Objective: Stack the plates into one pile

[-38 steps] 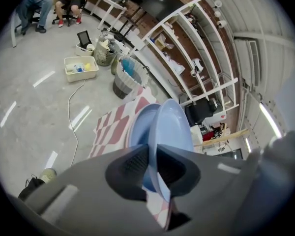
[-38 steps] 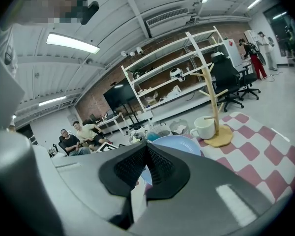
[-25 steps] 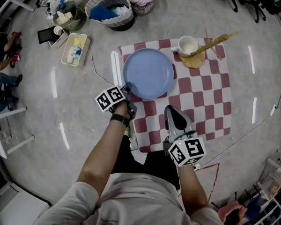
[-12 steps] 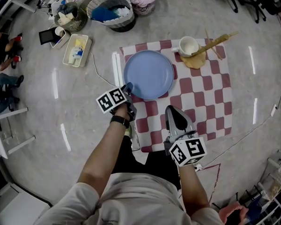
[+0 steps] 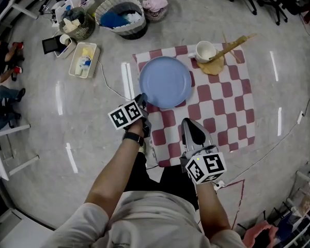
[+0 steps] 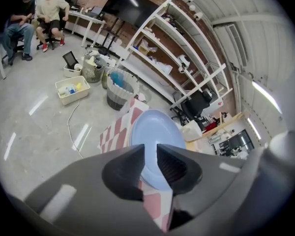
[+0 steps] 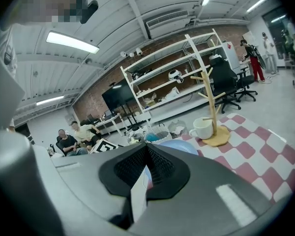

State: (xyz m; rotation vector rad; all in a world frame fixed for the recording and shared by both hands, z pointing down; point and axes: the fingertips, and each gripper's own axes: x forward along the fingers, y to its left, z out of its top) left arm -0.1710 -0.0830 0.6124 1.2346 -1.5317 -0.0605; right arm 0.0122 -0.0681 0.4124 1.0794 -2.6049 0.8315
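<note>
1. The left gripper (image 6: 150, 148) has its jaws narrowly apart and pinches nothing. The blue plate (image 6: 157, 132) shows through the gap, with its near rim at the tips.
2. The right gripper (image 7: 146, 149) has its jaws pressed together, empty, hovering over the checkered cloth (image 5: 222, 112).
3. The plate lies on that cloth on the floor, and no other loose plate shows. Stacking looks done, at the release.
4. Next, the left gripper should back straight off without nudging the rim.

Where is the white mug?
In the head view, the white mug sits at the far edge of the checkered cloth, right of the blue plate, beside the wooden stand.
</note>
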